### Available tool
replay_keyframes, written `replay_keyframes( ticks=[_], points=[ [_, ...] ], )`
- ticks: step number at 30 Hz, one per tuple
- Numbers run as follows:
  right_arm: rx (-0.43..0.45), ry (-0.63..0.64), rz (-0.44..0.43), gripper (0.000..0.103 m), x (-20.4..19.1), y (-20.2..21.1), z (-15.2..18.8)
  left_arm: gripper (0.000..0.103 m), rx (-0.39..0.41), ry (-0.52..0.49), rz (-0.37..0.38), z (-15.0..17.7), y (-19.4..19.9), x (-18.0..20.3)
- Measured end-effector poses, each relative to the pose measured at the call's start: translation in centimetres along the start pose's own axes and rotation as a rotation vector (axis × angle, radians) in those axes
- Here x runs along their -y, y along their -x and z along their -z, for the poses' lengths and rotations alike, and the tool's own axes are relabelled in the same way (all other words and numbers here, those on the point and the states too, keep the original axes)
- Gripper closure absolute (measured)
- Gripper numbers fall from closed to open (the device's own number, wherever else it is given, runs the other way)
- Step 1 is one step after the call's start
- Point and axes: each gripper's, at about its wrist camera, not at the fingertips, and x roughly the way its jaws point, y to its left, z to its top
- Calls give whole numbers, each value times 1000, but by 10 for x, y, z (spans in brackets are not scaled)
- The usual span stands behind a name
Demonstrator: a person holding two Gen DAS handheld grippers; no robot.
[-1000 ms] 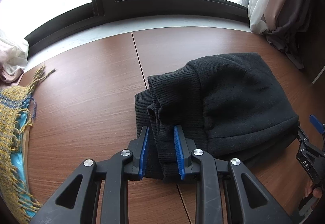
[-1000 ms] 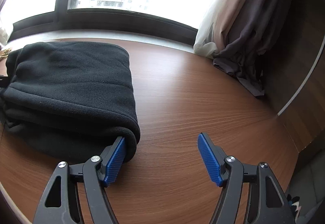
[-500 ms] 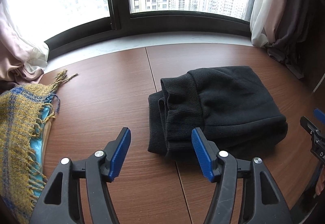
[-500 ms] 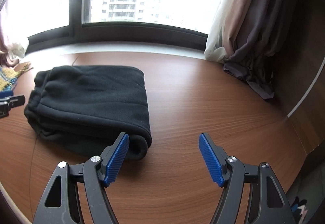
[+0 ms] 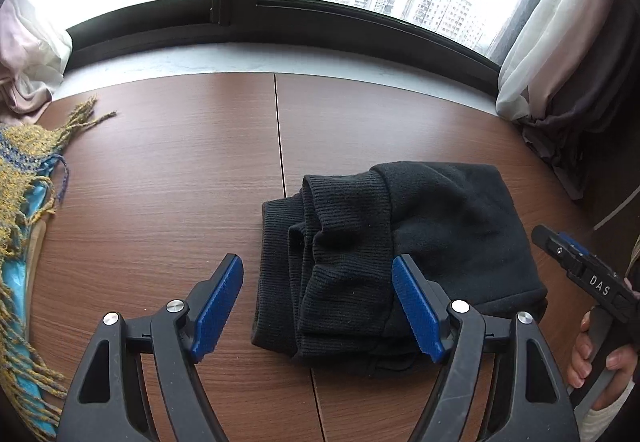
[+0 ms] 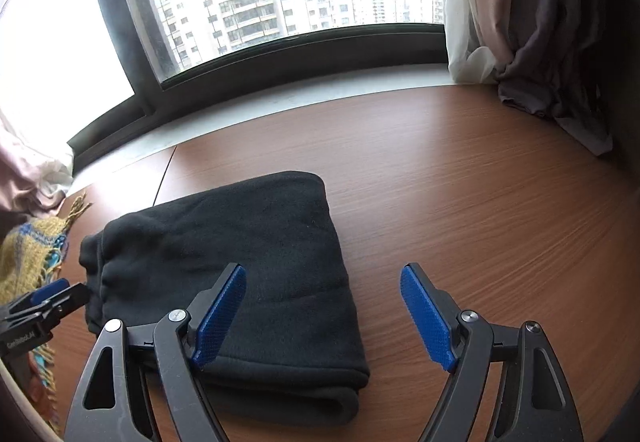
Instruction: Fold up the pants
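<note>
The black pants (image 5: 400, 242) lie folded in a compact bundle on the brown wooden table (image 5: 160, 201), ribbed waistband and cuffs at the left end. They also show in the right wrist view (image 6: 248, 262). My left gripper (image 5: 320, 306) is open and empty, held above the near left end of the bundle. My right gripper (image 6: 324, 314) is open and empty, above the bundle's near right end, its left finger over the cloth. The right gripper also shows at the right edge of the left wrist view (image 5: 576, 262), and the left gripper at the left edge of the right wrist view (image 6: 44, 302).
A yellow and blue fringed scarf (image 5: 24, 201) lies at the table's left edge. Curtains (image 5: 560, 81) hang at the back right and rest on the table corner. A window sill (image 5: 280, 57) runs behind the table.
My left gripper let go of the waistband, opened wide and pulled back and up. My right gripper also rose away from the bundle's edge. The pants stay folded.
</note>
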Motion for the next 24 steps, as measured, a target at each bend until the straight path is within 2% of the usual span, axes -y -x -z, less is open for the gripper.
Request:
replay_keyframes(
  ticks=[2,5,10,14,19,24],
  points=[
    [-34,-8,-15,23,-2,-13,-2,26,-18,18,15,-2,-8,-2],
    [-71,-18,-38,23,-2,-27,0,26,-46,4,-2,-3,-20,-2],
    [-103,-14,-22,23,3,-41,3,16,-67,-29,-17,-5,-36,-5],
    [-126,13,-2,23,2,-50,7,11,-91,3,23,-4,-48,-15],
    [-138,54,21,23,-2,-57,13,10,-108,18,66,-5,-58,-19],
    [-160,34,-13,23,3,-66,14,13,-102,-10,85,-7,-59,-17]
  ],
)
